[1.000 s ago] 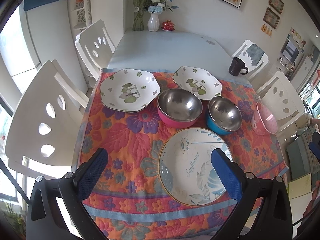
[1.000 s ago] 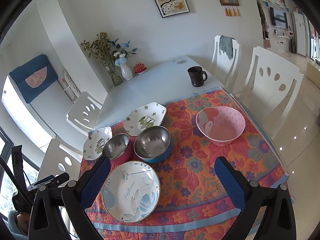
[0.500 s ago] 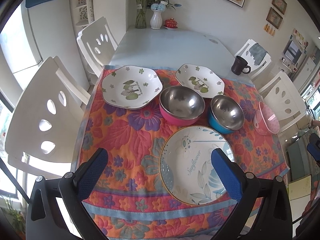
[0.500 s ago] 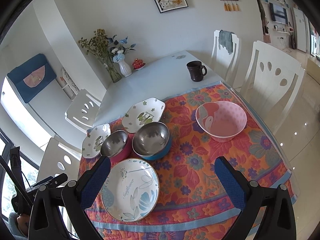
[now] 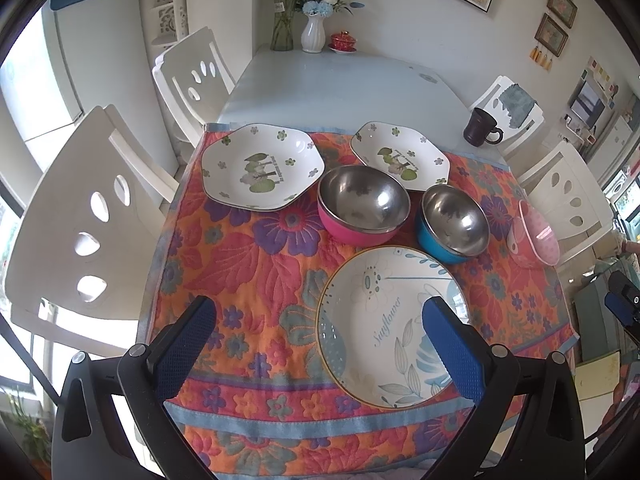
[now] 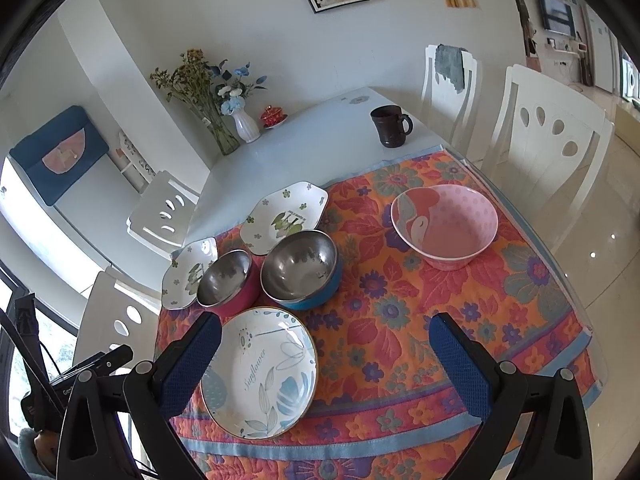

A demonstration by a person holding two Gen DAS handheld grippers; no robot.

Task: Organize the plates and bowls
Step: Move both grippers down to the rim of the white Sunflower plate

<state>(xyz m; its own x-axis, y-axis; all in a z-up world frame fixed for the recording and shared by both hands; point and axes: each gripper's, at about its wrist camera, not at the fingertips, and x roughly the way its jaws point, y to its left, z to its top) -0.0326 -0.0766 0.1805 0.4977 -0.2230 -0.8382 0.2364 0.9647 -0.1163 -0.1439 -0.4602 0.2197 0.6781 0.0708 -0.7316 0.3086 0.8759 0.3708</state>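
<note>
Both claws hang released above the near edge of the floral mat [image 5: 256, 264], holding nothing. The left claw [image 5: 316, 344] hangs over the mat and the round plate [image 5: 384, 320], with its right finger over the plate's right side. The right claw [image 6: 328, 364] spans that plate's right half and bare mat. Behind the plate sit a pink steel bowl [image 5: 362, 204] and a blue steel bowl [image 5: 454, 222], side by side. Two hexagonal plates [image 5: 260, 166] [image 5: 400, 156] lie behind them. A pink bowl [image 6: 444, 226] stands apart on the right. A mug [image 6: 390, 126] rests on the bare table [image 5: 332, 88].
</note>
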